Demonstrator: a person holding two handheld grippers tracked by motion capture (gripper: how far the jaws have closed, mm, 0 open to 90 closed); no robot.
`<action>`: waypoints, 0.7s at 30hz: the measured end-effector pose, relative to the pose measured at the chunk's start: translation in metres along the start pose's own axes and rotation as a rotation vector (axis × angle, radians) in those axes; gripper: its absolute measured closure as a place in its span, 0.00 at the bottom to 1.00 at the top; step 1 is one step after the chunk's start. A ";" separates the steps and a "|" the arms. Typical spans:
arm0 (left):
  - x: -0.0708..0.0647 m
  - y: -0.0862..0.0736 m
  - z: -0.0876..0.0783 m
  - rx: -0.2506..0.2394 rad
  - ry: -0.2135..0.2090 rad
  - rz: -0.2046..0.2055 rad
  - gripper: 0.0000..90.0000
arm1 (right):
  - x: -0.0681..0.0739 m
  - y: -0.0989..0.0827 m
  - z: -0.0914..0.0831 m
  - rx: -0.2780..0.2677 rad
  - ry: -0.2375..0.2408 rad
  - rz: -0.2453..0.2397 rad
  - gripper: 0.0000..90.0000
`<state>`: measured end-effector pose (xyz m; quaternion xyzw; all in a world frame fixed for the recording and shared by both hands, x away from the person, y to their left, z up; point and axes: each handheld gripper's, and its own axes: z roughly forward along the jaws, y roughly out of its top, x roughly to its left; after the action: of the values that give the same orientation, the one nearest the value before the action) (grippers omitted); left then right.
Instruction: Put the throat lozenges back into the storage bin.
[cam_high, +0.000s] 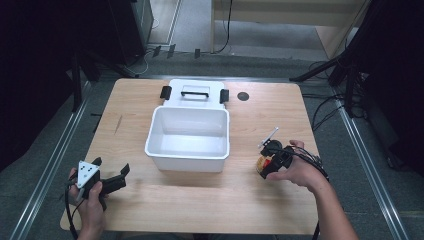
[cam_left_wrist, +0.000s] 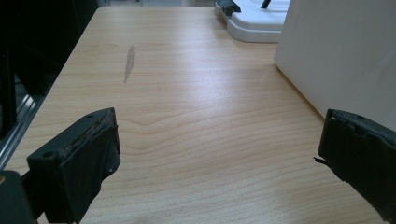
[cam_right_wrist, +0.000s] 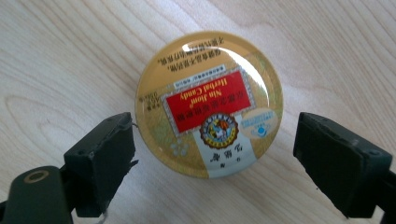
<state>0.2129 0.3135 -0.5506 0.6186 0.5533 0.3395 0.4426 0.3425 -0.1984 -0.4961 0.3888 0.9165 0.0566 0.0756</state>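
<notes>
A round gold tin (cam_right_wrist: 210, 102) with a red label reading "Herbal Candy" lies face up on the wooden table (cam_high: 200, 200), and it shows as the tin (cam_high: 261, 163) right of the bin. My right gripper (cam_right_wrist: 215, 135) points down over it with the jaws on either side. One jaw sits at the tin's rim and bare wood shows between the tin and the other jaw, so it is open. In a hand at the table's front left, my left gripper (cam_high: 111, 166) rests open with nothing between its jaws; the left gripper (cam_left_wrist: 219, 135) looks along bare wood.
A white plastic bin (cam_high: 186, 162) stands open at the table's middle, its wall (cam_left_wrist: 336, 51) close on one side in the left gripper view. Its lid (cam_high: 195, 92) with black clips lies behind it. A small black disc (cam_high: 243, 96) sits at the back right.
</notes>
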 end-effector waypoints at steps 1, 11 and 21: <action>0.000 0.000 0.000 0.004 -0.001 0.005 0.00 | 0.000 0.002 0.001 0.003 0.004 0.000 0.14; -0.001 0.001 0.002 0.020 0.002 0.013 0.00 | 0.001 0.013 0.011 0.047 0.010 0.031 0.14; -0.002 0.001 0.002 0.022 -0.002 0.019 0.00 | -0.001 0.015 0.019 0.060 0.031 0.052 0.22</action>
<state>0.2152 0.3112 -0.5506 0.6290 0.5506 0.3372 0.4329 0.3575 -0.1880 -0.5120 0.4138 0.9083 0.0369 0.0480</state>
